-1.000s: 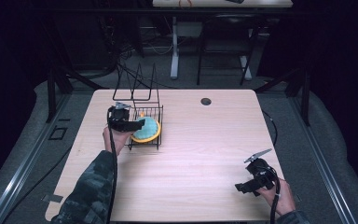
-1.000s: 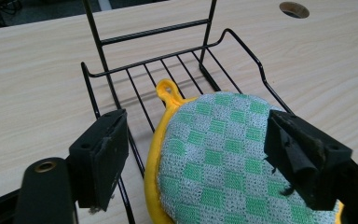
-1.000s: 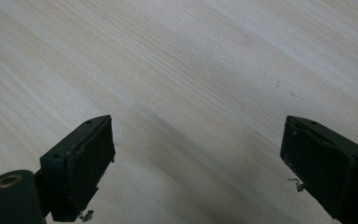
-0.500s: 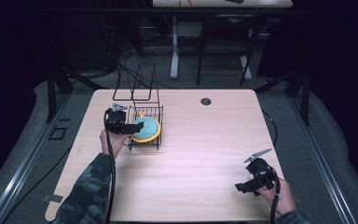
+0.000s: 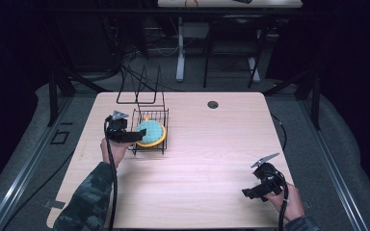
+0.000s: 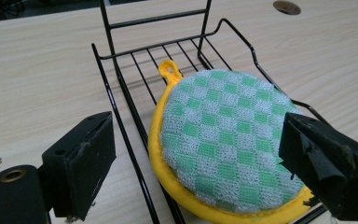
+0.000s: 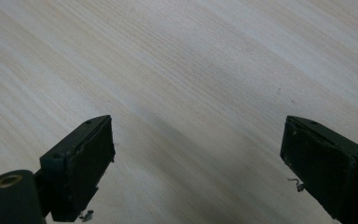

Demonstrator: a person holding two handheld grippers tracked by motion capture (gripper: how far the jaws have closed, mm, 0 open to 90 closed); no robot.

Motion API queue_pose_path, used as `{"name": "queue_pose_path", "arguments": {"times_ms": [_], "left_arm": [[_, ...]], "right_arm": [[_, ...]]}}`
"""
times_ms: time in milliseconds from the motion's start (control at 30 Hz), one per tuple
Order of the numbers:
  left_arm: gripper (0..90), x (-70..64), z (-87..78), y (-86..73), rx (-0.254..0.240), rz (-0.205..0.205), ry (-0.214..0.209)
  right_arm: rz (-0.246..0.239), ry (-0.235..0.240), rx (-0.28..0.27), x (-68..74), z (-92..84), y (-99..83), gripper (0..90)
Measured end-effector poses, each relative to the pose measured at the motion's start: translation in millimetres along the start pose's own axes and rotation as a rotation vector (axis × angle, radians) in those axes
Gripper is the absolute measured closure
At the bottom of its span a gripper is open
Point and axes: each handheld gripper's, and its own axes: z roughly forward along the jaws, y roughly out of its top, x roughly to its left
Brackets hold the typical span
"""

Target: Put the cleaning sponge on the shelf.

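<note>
A round pot holder (image 6: 223, 140), green-and-white check with a yellow rim and loop, lies tilted in a black wire basket (image 6: 121, 100). From above, the pot holder (image 5: 151, 132) rests in the basket (image 5: 150, 114) on the left half of the table. My left gripper (image 5: 137, 136) is at the basket's left edge. In the left gripper view its jaws (image 6: 196, 158) stand wide on either side of the pot holder without pressing it; they have just been opening. My right gripper (image 5: 248, 193) rests near the front right corner, and its jaws (image 7: 196, 158) are open over bare wood.
The basket's tall wire frame (image 5: 142, 89) rises behind it. A round cable hole (image 5: 213, 104) sits near the table's far edge. Light wood tabletop (image 5: 207, 154) spreads between the two hands. Another desk and dark floor lie beyond.
The left gripper has eased back a little toward the person, and its jaws have spread off the pot holder. The pot holder stays in the basket. The right hand has not moved.
</note>
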Motion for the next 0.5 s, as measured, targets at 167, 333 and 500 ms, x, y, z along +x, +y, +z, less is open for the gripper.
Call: {"name": "queue_pose_path", "arguments": {"times_ms": [167,333,500], "left_arm": [[9.6,-7.8,-12.4,-0.1,-0.011,0.032,-0.009],[8.7,-13.0,-27.3,-4.4,-0.022,0.052,-0.011],[7.5,-15.0,-44.7,-9.8,-0.036,0.058,-0.012]], "right_arm": [[0.003,-0.002,0.003,-0.7,-0.7,-0.2,9.1],[-0.012,-0.009,0.007,0.5,-0.8,0.5,9.1],[-0.011,-0.007,0.009,1.3,-1.1,0.7,9.1]]}}
